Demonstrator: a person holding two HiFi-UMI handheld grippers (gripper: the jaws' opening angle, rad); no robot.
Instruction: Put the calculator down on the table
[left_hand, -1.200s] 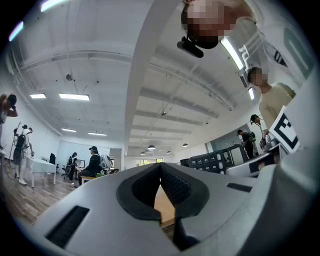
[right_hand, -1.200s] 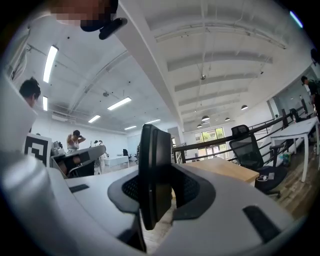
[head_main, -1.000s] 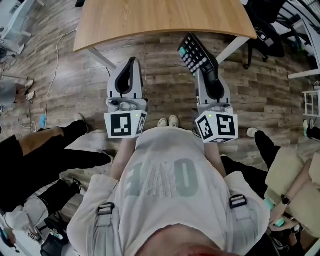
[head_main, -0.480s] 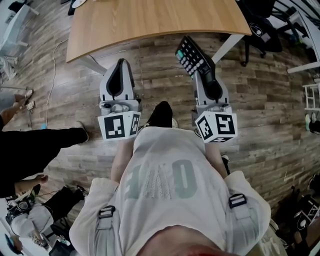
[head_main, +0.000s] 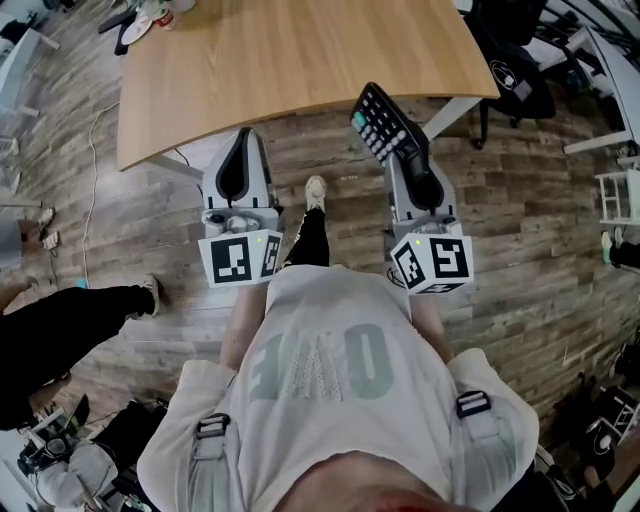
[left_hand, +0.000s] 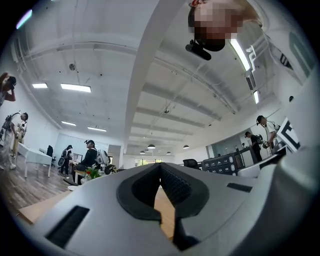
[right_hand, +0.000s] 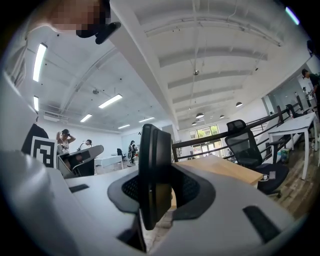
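Well, the left gripper (head_main: 243, 146) is closed on nothing. The right gripper (head_main: 408, 156) clamps the calculator (head_main: 385, 122) on edge, aloft by the surface's (head_main: 300, 60) near edge. Carry it over the wood, roll it flat, then release. Its long axis points away, slanting left.

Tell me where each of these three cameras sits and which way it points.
Head view: on the person's head, looking steeply down at the table and floor; shows their shirt, the left gripper, and the right gripper holding the calculator.
Left gripper view: rides on the left gripper, looking along its shut, empty jaws toward the table; the person looms overhead.
Right gripper view: rides on the right gripper, looking along jaws clamped on the edge-on calculator; the person overhead.
Shared: table and calculator appear in all three.
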